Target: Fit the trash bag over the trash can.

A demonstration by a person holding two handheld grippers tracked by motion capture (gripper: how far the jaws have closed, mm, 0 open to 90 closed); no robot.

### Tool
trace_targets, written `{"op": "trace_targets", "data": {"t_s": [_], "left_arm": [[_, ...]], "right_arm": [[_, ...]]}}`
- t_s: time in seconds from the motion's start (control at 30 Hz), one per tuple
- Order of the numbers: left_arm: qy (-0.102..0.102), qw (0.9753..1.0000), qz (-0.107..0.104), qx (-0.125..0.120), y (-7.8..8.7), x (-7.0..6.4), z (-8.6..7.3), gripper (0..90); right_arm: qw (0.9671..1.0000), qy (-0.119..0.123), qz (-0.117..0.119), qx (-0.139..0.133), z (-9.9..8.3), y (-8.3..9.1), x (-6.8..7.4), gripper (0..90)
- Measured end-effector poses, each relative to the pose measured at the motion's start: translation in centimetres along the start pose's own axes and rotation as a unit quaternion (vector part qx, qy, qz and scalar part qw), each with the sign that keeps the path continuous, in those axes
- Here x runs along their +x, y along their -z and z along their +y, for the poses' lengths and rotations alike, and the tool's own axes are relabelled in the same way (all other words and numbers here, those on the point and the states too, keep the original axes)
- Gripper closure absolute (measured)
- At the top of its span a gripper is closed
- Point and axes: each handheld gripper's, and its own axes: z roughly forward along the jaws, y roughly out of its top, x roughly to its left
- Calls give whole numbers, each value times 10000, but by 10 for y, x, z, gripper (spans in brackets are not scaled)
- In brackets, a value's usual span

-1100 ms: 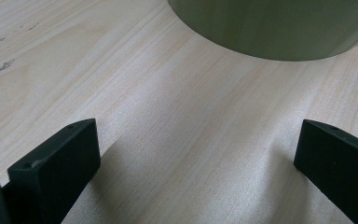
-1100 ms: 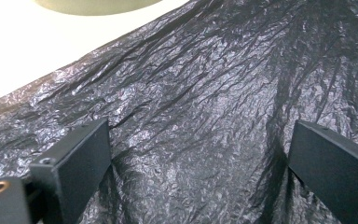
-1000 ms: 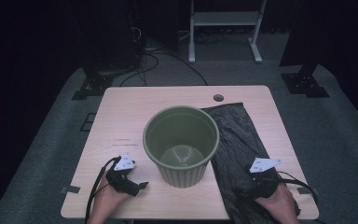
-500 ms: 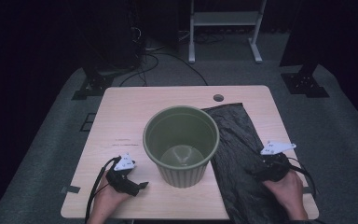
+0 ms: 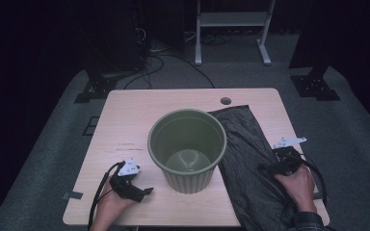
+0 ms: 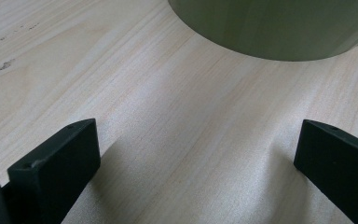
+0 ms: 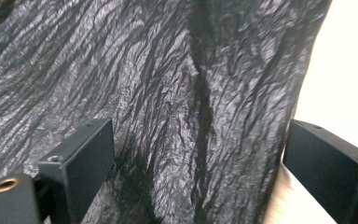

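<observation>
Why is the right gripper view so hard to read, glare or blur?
Right gripper view: both; the black bag shows soft creases with grey sheen, the table beside it is blown out white, and the fingers are blurred. Left gripper view: evenly lit, wood grain sharp. High view: dim, with dark surroundings.

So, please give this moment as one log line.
left claw: open, on table | right claw: open, over bag | bin: upright, empty
</observation>
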Motion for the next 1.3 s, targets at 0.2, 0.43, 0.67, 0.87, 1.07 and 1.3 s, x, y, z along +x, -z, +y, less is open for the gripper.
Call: {"op": "trace_targets", "data": {"t_s": [0.2,0.43,0.67,0.87,1.07,1.3], "left_arm": [[0,10000,0,0,0,0,0,0],[0,10000,0,0,0,0,0,0],[-11,10000,-8,1,0,0,0,0],[-15,10000,-15,-2,0,0,0,0],[-15,10000,-19,-4,0,0,0,0],[-17,10000,-28,-7,0,0,0,0]], "right_arm": [[9998,28,206,-20,3,-3,6,53],[9982,203,560,71,14,-10,20,52],[9957,342,865,48,24,-19,33,52],[9940,394,1018,8,31,-25,42,52],[9916,492,1197,22,41,-34,53,52],[9889,540,1380,-90,52,-42,66,52]]}}
